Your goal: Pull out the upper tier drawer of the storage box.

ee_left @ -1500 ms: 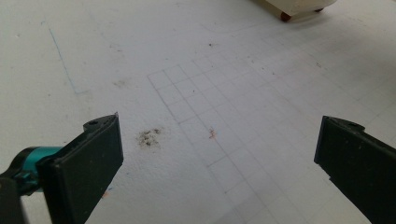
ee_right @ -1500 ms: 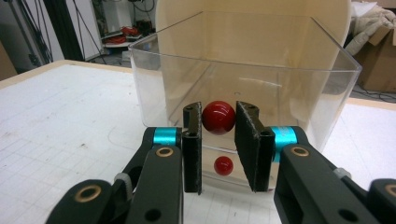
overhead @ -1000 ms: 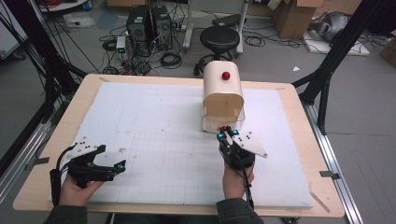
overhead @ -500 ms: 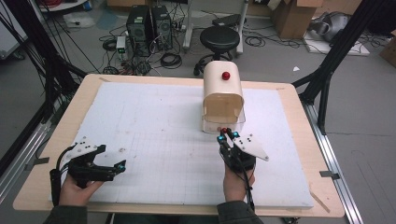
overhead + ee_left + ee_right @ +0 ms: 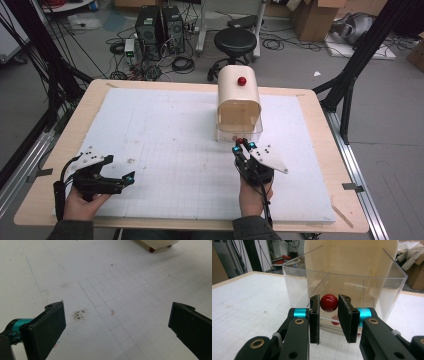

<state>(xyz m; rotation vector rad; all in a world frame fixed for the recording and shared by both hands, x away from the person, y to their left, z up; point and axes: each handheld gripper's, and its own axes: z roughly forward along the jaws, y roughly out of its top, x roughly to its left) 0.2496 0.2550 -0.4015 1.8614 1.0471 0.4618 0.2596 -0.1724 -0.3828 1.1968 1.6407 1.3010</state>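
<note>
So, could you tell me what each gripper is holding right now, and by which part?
The right gripper pinches the red knob on the clear drawer's front, one jaw on each side. The left gripper is open, holding nothing.

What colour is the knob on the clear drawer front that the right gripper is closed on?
Red: the knob shows best in the right gripper view, clamped by the right gripper.

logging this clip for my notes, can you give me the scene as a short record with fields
surface: white gridded foam board on a wooden table
container: cream arch-topped box with a clear plastic drawer pulled out at its front
drawer handle: round red knob
second knob: small red knob on the box top
right claw: shut on the round red knob
left claw: open, nothing between the jaws, over the board
left claw position: near the table's front left corner, apart from the box
</note>
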